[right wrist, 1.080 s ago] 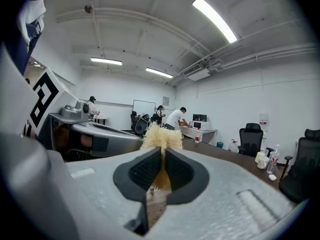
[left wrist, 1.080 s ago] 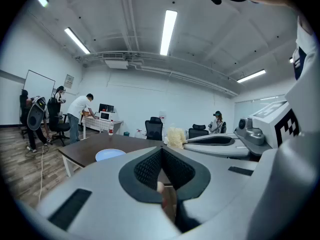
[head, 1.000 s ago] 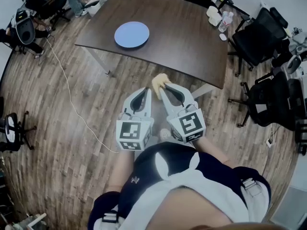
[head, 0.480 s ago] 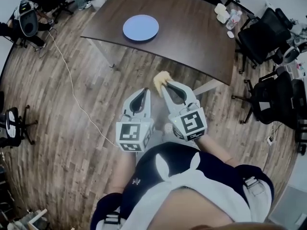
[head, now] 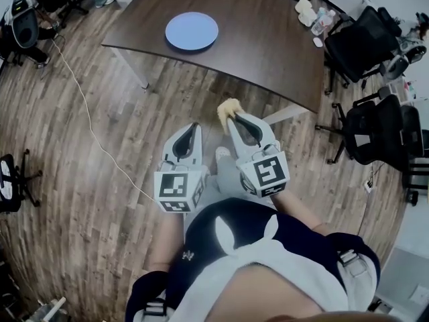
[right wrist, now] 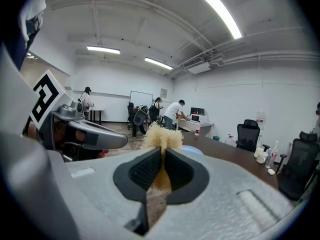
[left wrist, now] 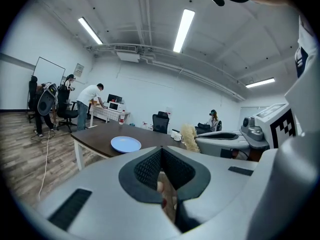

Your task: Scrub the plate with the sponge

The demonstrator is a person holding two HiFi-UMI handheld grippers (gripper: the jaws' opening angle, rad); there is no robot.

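Right tool (head: 232,117) pinches a shaggy yellow sponge (head: 227,106) between its ribbed dark jaws; left tool (head: 194,125) is closed and empty. Round, smooth blue plate (head: 192,31) lies well apart on the dark wooden bench (head: 268,45).

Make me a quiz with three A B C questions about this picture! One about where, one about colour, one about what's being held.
1. Where is the plate? A) floor B) table C) chair
2. What colour is it? A) blue B) red C) green
3. What does the right gripper hold? A) nothing B) sponge C) cup
Answers: 1 B, it lies on the dark table. 2 A, it looks pale blue. 3 B, yellow sponge pokes out between the jaws.
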